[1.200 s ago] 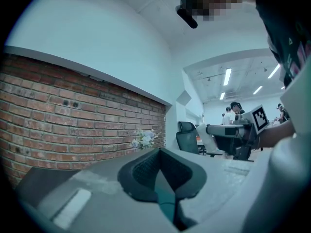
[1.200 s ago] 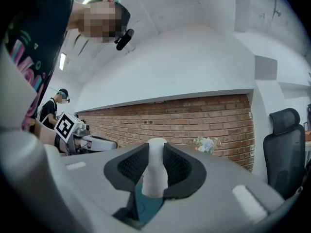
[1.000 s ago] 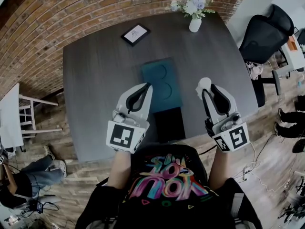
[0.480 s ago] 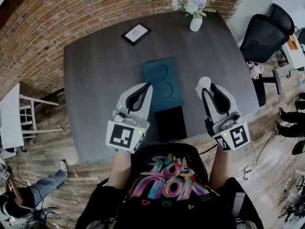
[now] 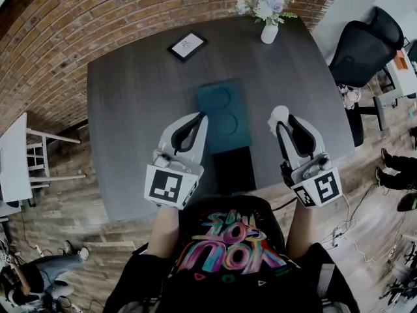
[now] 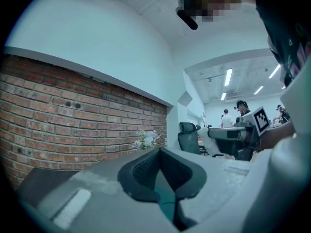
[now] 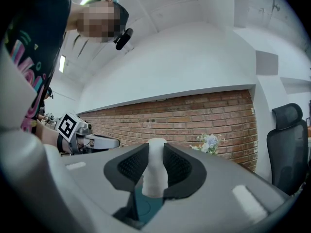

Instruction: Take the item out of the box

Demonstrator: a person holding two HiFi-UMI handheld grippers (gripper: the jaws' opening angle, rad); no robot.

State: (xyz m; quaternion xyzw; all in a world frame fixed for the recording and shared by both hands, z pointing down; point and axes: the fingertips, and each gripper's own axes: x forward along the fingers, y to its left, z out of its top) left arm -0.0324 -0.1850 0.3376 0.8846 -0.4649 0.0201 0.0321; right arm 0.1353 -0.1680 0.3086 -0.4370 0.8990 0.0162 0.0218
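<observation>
- Two hand-held grippers are nearest, both pointing level above the near part of the dark counter [image 5: 130,109], one on either side of the box.
- On the left hand-held gripper [image 5: 203,116] the jaws are drawn together with nothing between them. It looks idle.
- On the right hand-held gripper [image 5: 285,119] the jaws stand at a narrow gap, pressed on a small white item [image 5: 279,114]. In the right gripper view the item [image 7: 155,174] is bottle-like with a rounded top, and it stands upright between the pads.
- The item hangs in the air to the right of the box, apart from it.
- A black rectangular piece [image 5: 232,169] lies between the grippers by the counter's near edge, touching the box. I cannot tell whether it is a lid or a flap.
- The teal box [image 5: 221,106] lies just beyond it, open — its two round hollows look empty.
- Judged from this, the lifting-out step is all but done, since the item is out of the box and gripped.
- The next move calls for a bare patch of counter to the right of the box. The item should go down upright and be released only once its base rests there, because a tall, narrow shape could tip.
- A framed card [image 5: 187,45] and a vase of flowers [image 5: 268,18] sit at the far edge, well apart from all this.
</observation>
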